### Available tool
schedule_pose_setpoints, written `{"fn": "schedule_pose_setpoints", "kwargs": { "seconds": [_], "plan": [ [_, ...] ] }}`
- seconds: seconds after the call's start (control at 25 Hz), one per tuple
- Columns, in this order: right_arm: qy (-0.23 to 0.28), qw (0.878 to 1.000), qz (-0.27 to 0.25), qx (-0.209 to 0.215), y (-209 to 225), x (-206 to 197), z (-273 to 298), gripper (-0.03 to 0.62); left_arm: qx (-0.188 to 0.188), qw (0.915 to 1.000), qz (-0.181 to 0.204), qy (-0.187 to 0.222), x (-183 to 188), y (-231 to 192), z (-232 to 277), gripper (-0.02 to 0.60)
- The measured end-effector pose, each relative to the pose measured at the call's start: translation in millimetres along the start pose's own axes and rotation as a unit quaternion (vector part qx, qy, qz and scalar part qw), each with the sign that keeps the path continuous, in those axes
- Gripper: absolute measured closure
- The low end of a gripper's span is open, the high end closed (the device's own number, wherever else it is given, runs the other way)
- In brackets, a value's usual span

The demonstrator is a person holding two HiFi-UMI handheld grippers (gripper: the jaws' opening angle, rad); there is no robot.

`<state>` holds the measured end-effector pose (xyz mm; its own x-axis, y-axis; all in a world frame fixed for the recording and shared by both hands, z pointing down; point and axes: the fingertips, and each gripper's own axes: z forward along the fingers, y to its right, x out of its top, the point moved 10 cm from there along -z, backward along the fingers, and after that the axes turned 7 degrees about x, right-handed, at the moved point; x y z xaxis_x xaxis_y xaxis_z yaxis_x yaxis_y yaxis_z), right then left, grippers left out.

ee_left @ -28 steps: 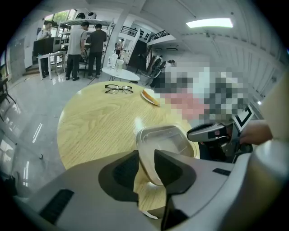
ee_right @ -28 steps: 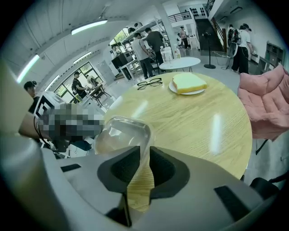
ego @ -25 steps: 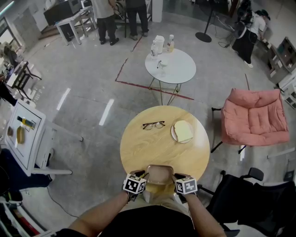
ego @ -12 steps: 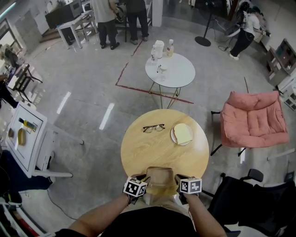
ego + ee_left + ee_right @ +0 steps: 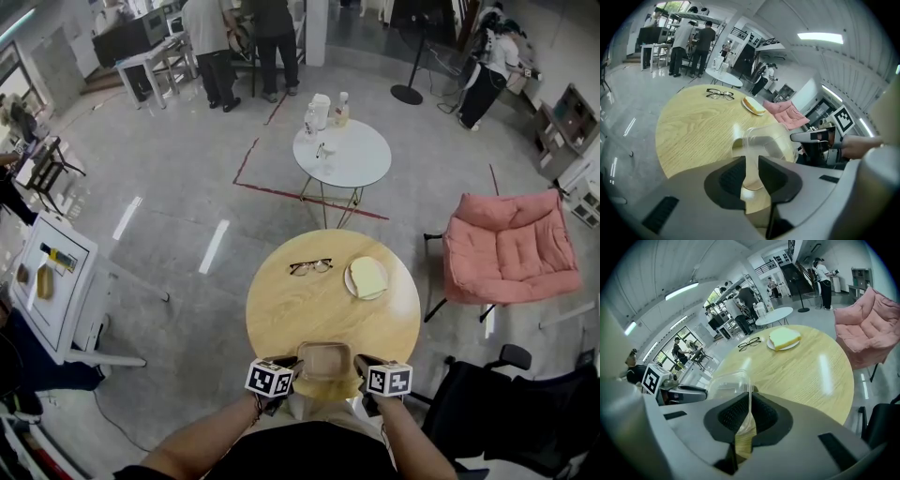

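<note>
Two grippers share one load: a clear plastic container [image 5: 323,361] at the near edge of the round wooden table [image 5: 309,309].

- Left gripper [image 5: 292,367]: jaws pinched onto the container's left rim. The left gripper view shows the thin wall running between them.
- Right gripper [image 5: 356,367]: jaws closed tight on the right rim. The right gripper view shows the clear wall squeezed in a narrow slit.
- Container: transparent, wood grain shows straight through it, nothing visible inside. Mouth faces up. Whether its base touches the wood, I cannot tell.

Around it:
- A pair of glasses [image 5: 309,267] lies at the far left of the tabletop, well apart from the container.
- A white plate [image 5: 352,281] sits far right, carrying one pale yellow slice [image 5: 368,276], bread or sponge.
- Between these and the container there is only bare wood.

Edges and room:
- The container sits right at the table's near rim, by the person's body, with both forearms coming in from below.
- A pink armchair [image 5: 511,248] stands to the right of the table, apart from it.
- A black chair [image 5: 487,403] stands near right, close to the right forearm.
- A small white table [image 5: 347,159] with bottles stands farther off, and people stand beyond it.
- Left of the table is open grey floor.
</note>
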<state>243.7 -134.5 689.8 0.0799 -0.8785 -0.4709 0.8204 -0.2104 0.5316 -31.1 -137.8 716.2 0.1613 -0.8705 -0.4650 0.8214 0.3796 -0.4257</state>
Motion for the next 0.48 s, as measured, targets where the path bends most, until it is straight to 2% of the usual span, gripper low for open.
{"fn": "schedule_pose_setpoints", "kwargs": {
  "seconds": [0.32, 0.48],
  "plan": [
    [0.016, 1.000, -0.006, 0.007, -13, 1, -7, 0.562, -0.013, 0.9996, -0.011, 0.021, 6, -3, -15, 0.515],
    [0.022, 1.000, -0.011, 0.009, -21, 1, -9, 0.562, -0.002, 0.9994, 0.004, 0.035, 11, -2, -25, 0.529]
  ]
}}
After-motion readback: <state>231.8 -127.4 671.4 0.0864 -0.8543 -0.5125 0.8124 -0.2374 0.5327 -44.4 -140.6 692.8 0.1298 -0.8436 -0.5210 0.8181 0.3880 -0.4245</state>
